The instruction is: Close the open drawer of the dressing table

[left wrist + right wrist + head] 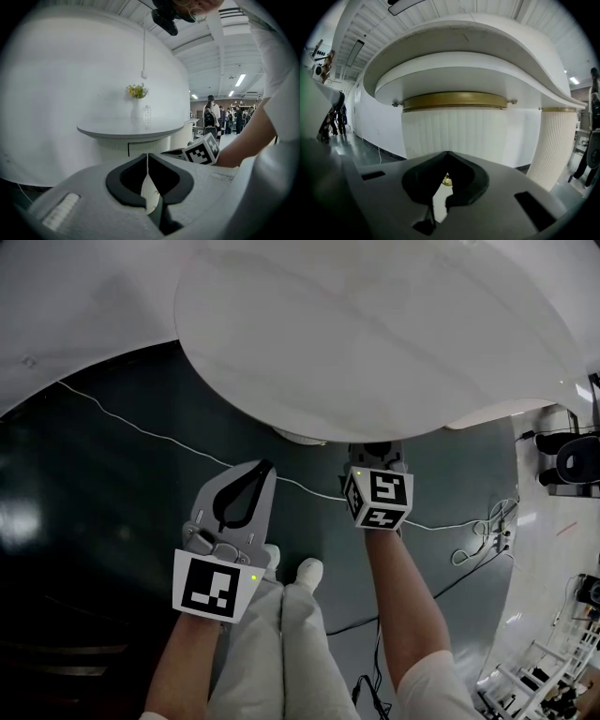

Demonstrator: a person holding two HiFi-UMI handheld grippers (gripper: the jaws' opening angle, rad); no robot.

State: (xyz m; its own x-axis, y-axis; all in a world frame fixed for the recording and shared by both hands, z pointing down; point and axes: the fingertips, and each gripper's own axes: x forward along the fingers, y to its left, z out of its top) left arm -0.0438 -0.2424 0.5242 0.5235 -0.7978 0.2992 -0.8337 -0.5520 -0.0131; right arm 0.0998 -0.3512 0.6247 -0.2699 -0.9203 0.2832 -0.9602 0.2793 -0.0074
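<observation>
Jaws clenched empty on left gripper (147, 157), right gripper (448, 153); vase (136, 110) holds yellow flowers (137, 90).

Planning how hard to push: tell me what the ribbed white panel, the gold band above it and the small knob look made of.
Ribbed white panel: looks like painted wood or moulded board, matt, fluted.
Gold band: probably brushed metal, given its soft sheen; could be foil trim.
Small knob: brass-coloured and shiny, likely metal, though too small to be sure.
</observation>
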